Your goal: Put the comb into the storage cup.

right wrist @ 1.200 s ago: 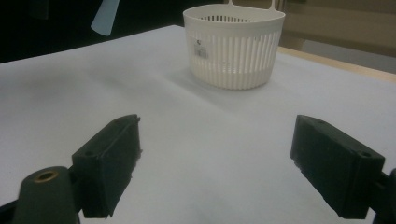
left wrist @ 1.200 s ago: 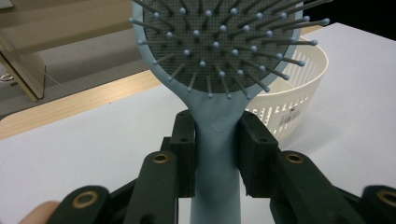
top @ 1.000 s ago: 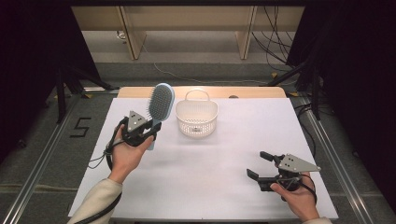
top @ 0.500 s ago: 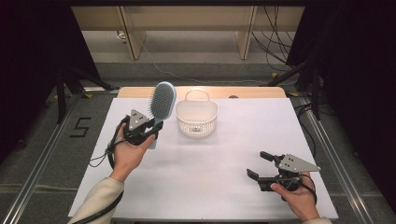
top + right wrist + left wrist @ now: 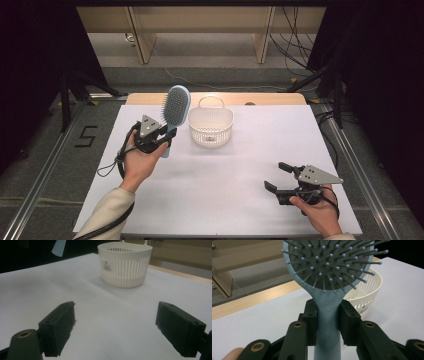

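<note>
A light blue hairbrush (image 5: 174, 112) stands upright above the table's left half, its bristled head (image 5: 329, 262) up and its handle (image 5: 327, 325) clamped between both jaws of my left gripper (image 5: 162, 136). That gripper (image 5: 327, 317) is shut on the handle. A white slotted basket (image 5: 211, 126) with a loop handle sits just right of the brush, apart from it. My right gripper (image 5: 276, 176) rests low near the front right of the table, jaws wide open and bare. In the right gripper view the gripper (image 5: 115, 322) faces the basket (image 5: 125, 263) from a distance.
A white sheet (image 5: 240, 165) covers the table, with a wooden strip (image 5: 150, 98) along its far edge. Metal rails (image 5: 45, 175) run down both sides. Wooden legs and cables stand on the floor beyond the table.
</note>
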`<control>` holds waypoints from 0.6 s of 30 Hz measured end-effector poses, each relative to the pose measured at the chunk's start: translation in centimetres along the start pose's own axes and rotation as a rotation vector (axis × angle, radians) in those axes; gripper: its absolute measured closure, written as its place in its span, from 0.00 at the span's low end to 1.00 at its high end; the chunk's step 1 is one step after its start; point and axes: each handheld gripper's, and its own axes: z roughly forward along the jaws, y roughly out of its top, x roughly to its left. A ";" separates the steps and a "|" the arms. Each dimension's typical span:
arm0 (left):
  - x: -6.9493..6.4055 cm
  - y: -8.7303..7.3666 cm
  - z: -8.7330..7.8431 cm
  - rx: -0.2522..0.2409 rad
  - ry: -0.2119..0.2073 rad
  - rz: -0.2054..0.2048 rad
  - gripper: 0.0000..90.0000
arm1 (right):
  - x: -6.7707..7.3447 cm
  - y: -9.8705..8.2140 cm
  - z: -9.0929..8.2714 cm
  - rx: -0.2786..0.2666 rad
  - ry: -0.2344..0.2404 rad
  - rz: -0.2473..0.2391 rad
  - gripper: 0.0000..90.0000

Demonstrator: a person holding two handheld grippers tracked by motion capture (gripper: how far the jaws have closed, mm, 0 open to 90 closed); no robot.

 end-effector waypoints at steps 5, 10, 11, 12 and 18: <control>0.0 0.2 0.1 -0.003 0.000 -0.003 0.78 | 0.0 0.0 0.0 0.000 0.000 0.000 0.18; 0.0 0.3 0.1 -0.004 -0.001 -0.007 0.78 | 0.0 0.0 0.0 0.000 0.001 0.000 0.18; 0.0 0.3 0.2 -0.004 -0.003 -0.008 0.78 | 0.0 0.0 0.0 0.001 0.001 -0.002 0.18; 0.0 0.3 0.2 -0.004 -0.003 -0.007 0.78 | 0.0 0.0 0.0 0.001 0.001 -0.001 0.18; -0.3 0.3 0.5 0.001 -0.012 -0.002 0.78 | -0.1 0.0 0.0 0.002 0.000 0.003 0.18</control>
